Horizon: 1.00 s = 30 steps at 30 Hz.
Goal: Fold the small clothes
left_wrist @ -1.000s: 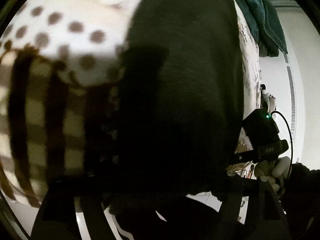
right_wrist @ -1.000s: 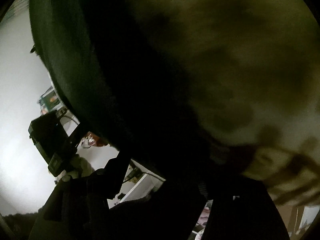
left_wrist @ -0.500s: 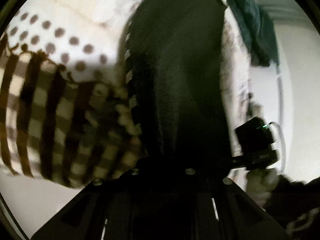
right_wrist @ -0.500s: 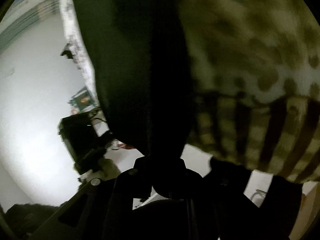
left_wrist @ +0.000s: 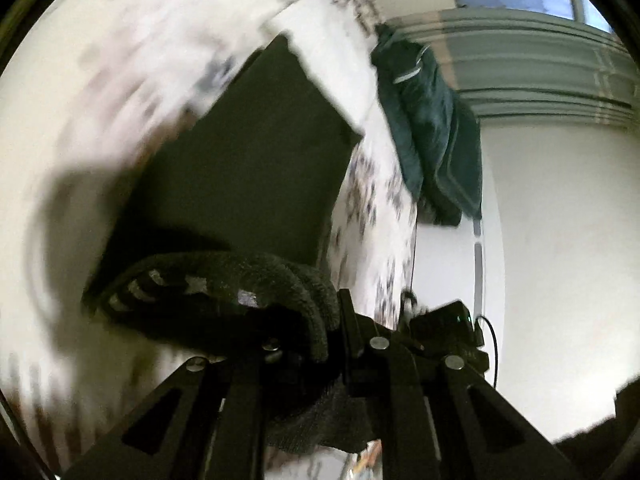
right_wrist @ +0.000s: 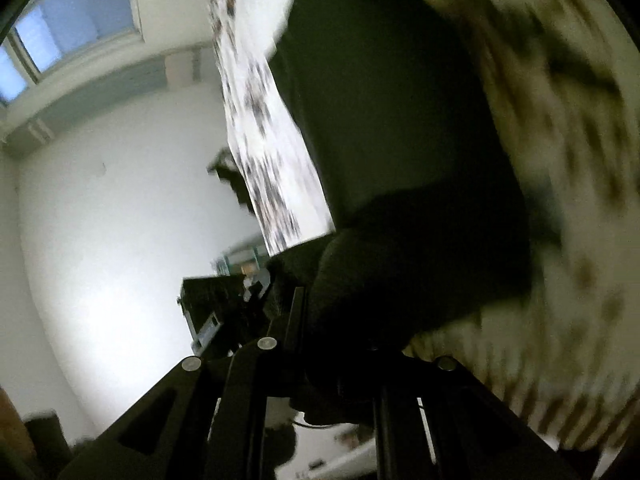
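A black knitted garment (left_wrist: 248, 152) lies spread on a patterned bed cover (left_wrist: 132, 64). Its near edge is lifted and bunched over my left gripper (left_wrist: 308, 344), which is shut on the thick fabric. In the right wrist view the same black garment (right_wrist: 380, 120) runs up from my right gripper (right_wrist: 336, 344), also shut on a bunched edge. Each gripper appears in the other's view: the right gripper (left_wrist: 448, 328) beside the cover's edge, the left gripper (right_wrist: 212, 308) low against the wall. The pads themselves are hidden by cloth.
A dark green garment (left_wrist: 432, 132) hangs over the far edge of the bed. The white cover with dark spots (right_wrist: 260, 140) drops off toward a pale wall (right_wrist: 100, 220). A window (right_wrist: 72, 28) sits high up. Small clutter (right_wrist: 244, 268) stands by the wall.
Both grippers went from open over the garment to shut on its near edge. Both then rose and tipped up, lifting that edge off the checked cover; wall and window came into view.
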Available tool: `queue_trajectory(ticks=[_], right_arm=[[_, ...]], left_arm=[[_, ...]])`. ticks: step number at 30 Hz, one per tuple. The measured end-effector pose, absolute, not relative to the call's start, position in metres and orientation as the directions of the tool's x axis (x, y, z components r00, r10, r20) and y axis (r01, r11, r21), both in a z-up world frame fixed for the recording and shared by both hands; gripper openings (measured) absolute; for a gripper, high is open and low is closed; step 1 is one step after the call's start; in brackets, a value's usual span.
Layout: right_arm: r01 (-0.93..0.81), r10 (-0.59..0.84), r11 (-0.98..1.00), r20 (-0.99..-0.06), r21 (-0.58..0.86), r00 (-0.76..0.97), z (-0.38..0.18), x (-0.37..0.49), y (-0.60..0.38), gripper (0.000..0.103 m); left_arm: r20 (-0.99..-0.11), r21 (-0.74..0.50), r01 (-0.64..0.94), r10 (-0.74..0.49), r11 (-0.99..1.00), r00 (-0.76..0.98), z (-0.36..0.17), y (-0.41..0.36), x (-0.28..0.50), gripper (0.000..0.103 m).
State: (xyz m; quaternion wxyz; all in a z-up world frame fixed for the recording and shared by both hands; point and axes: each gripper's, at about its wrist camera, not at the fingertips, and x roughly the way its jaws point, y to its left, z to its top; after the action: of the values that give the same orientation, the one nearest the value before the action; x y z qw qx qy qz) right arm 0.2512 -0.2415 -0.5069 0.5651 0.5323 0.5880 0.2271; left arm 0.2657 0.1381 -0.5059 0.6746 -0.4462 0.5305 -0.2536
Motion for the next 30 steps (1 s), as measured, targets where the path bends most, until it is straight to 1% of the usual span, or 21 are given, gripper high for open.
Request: queue_trajectory(ticks=[5, 6, 7, 8, 9, 10, 11, 12, 13, 16, 20, 22, 23, 25, 26, 27, 28, 29, 30], right_arm=[[0.403, 0.85, 0.293, -0.429, 0.867, 0.306, -0.526, 0.352, -0.265, 0.011], [0.416, 0.846, 0.291, -0.435, 0.861, 0.308, -0.529, 0.364, -0.266, 0.014], [0.455, 0.84, 0.282, -0.447, 0.845, 0.309, -0.541, 0.385, -0.269, 0.015], [0.479, 0.831, 0.289, -0.465, 0.829, 0.305, -0.547, 0.393, -0.273, 0.015], [0.511, 0.822, 0.283, -0.48, 0.811, 0.306, -0.556, 0.401, -0.275, 0.022], [0.53, 0.825, 0.27, -0.477, 0.804, 0.304, -0.562, 0.411, -0.282, 0.028], [0.542, 0.826, 0.264, -0.477, 0.798, 0.3, -0.57, 0.414, -0.279, 0.043], [0.552, 0.826, 0.262, -0.48, 0.792, 0.295, -0.576, 0.416, -0.277, 0.048], [0.567, 0.835, 0.25, -0.471, 0.785, 0.283, -0.581, 0.419, -0.275, 0.048], [0.573, 0.856, 0.194, -0.423, 0.796, 0.297, -0.587, 0.425, -0.266, 0.048], [0.512, 0.808, 0.107, -0.375, 0.852, 0.454, -0.571, 0.445, -0.269, 0.048], [0.461, 0.772, 0.113, -0.37, 0.88, 0.517, -0.555, 0.46, -0.275, 0.048], [0.445, 0.759, 0.132, -0.379, 0.886, 0.529, -0.548, 0.465, -0.277, 0.048], [0.434, 0.739, 0.224, -0.443, 0.873, 0.508, -0.53, 0.472, -0.278, 0.048], [0.421, 0.731, 0.28, -0.476, 0.863, 0.489, -0.522, 0.471, -0.279, 0.051], [0.412, 0.719, 0.35, -0.523, 0.841, 0.457, -0.515, 0.468, -0.281, 0.061], [0.399, 0.697, 0.443, -0.588, 0.803, 0.41, -0.51, 0.458, -0.29, 0.064], [0.381, 0.681, 0.502, -0.626, 0.777, 0.379, -0.508, 0.451, -0.297, 0.066], [0.358, 0.663, 0.567, -0.669, 0.742, 0.336, -0.507, 0.443, -0.297, 0.066]], left_arm=[[-0.472, -0.881, -0.125, -0.826, 0.457, 0.309, -0.532, 0.125, 0.368, 0.01], [-0.474, -0.88, -0.133, -0.832, 0.455, 0.288, -0.54, 0.122, 0.387, 0.011], [-0.482, -0.876, -0.15, -0.834, 0.458, 0.268, -0.548, 0.122, 0.4, 0.013], [-0.499, -0.866, -0.179, -0.832, 0.467, 0.242, -0.558, 0.121, 0.415, 0.019], [-0.51, -0.858, -0.209, -0.829, 0.47, 0.229, -0.568, 0.122, 0.429, 0.023], [-0.509, -0.857, -0.222, -0.829, 0.464, 0.231, -0.572, 0.125, 0.434, 0.033], [-0.495, -0.864, -0.239, -0.836, 0.444, 0.237, -0.576, 0.128, 0.438, 0.044], [-0.474, -0.873, -0.256, -0.846, 0.415, 0.245, -0.579, 0.131, 0.44, 0.047], [-0.447, -0.883, -0.278, -0.857, 0.378, 0.255, -0.581, 0.133, 0.441, 0.05], [-0.389, -0.904, -0.301, -0.876, 0.304, 0.284, -0.583, 0.134, 0.446, 0.05], [-0.376, -0.912, -0.3, -0.861, 0.279, 0.343, -0.581, 0.137, 0.469, 0.05], [-0.374, -0.919, -0.278, -0.843, 0.28, 0.387, -0.574, 0.143, 0.485, 0.05], [-0.376, -0.921, -0.263, -0.835, 0.288, 0.403, -0.569, 0.147, 0.49, 0.05], [-0.395, -0.917, -0.223, -0.825, 0.33, 0.404, -0.556, 0.148, 0.495, 0.05], [-0.416, -0.909, -0.202, -0.817, 0.364, 0.399, -0.55, 0.149, 0.494, 0.051], [-0.448, -0.894, -0.174, -0.803, 0.414, 0.392, -0.542, 0.149, 0.489, 0.051], [-0.473, -0.879, -0.149, -0.789, 0.453, 0.391, -0.536, 0.15, 0.483, 0.051], [-0.504, -0.858, -0.123, -0.771, 0.499, 0.39, -0.529, 0.153, 0.47, 0.052], [-0.538, -0.832, -0.103, -0.747, 0.546, 0.39, -0.523, 0.154, 0.456, 0.055]])
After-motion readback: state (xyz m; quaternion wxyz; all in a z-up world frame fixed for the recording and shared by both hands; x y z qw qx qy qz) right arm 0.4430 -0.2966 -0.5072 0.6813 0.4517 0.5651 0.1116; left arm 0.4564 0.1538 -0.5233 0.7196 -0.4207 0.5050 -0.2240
